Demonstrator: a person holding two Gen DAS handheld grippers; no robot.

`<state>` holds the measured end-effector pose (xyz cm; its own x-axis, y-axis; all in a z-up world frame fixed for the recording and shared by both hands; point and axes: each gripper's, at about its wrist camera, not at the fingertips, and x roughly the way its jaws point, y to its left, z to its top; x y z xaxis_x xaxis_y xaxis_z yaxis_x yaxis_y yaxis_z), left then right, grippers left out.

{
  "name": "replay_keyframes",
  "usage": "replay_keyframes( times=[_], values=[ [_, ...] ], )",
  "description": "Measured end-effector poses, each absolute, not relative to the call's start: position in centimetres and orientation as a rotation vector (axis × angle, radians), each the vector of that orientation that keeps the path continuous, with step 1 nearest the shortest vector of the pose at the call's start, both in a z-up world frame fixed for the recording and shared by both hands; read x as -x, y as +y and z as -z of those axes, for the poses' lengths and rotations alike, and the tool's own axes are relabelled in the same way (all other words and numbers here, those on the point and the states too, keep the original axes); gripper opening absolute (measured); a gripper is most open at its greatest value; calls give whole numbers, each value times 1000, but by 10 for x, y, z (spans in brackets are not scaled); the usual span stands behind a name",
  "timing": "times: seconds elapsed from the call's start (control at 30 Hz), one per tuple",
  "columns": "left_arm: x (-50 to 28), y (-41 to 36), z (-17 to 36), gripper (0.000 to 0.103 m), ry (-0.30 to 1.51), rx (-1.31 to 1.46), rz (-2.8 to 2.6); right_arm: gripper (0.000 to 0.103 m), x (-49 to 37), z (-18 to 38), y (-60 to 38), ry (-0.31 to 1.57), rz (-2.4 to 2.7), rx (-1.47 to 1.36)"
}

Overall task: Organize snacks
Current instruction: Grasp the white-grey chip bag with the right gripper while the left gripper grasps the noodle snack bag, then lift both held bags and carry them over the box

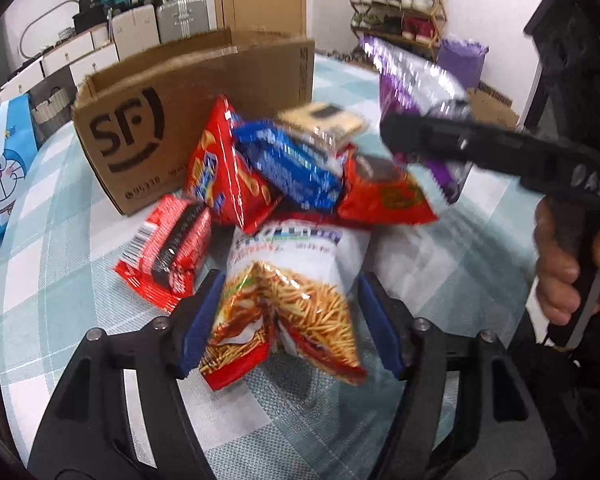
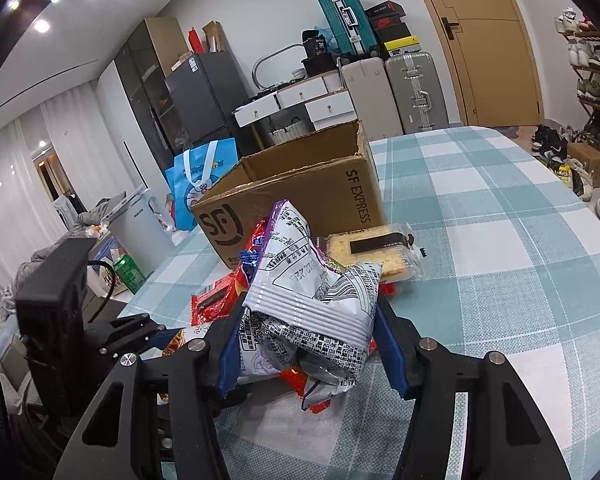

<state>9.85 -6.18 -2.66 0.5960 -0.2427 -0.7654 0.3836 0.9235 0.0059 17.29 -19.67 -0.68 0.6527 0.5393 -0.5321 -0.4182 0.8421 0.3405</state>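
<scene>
My left gripper [image 1: 292, 320] straddles a white and red bag of noodle sticks [image 1: 292, 288] lying on the checked tablecloth. Its blue pads [image 1: 204, 320] stand beside the bag, the right one slightly clear of it, so the gripper is open. My right gripper [image 2: 308, 348] is shut on a crumpled silver and purple snack bag [image 2: 312, 292], held above the pile; the left wrist view shows that bag [image 1: 412, 80] hanging at the upper right. Behind lie a red chip bag [image 1: 220, 176], a blue pack [image 1: 292, 164], a cracker pack [image 2: 372, 252] and an open cardboard box [image 2: 300, 192].
A red chocolate pack [image 1: 168, 248] lies left of the noodle bag. A blue cartoon gift bag [image 1: 4, 176] and a green can [image 2: 128, 272] stand past the table's left edge. The checked table [image 2: 500, 280] stretches to the right. A hand [image 1: 560, 264] grips the right tool.
</scene>
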Motion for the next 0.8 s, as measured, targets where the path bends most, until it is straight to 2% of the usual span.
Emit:
replay_keyframes(
  times=[0.1, 0.13, 0.23, 0.8],
  values=[
    [-100, -63, 30, 63, 872, -159, 370, 58, -173, 7, -197, 665, -547, -194],
    [-100, -62, 29, 54, 869, -154, 372, 58, -173, 7, -197, 664, -548, -195],
    [-99, -58, 25, 49, 860, -146, 381, 58, -173, 7, -197, 662, -548, -195],
    [-50, -15, -16, 49, 716, -52, 378, 58, -168, 2, -196, 630, -574, -200]
  ],
)
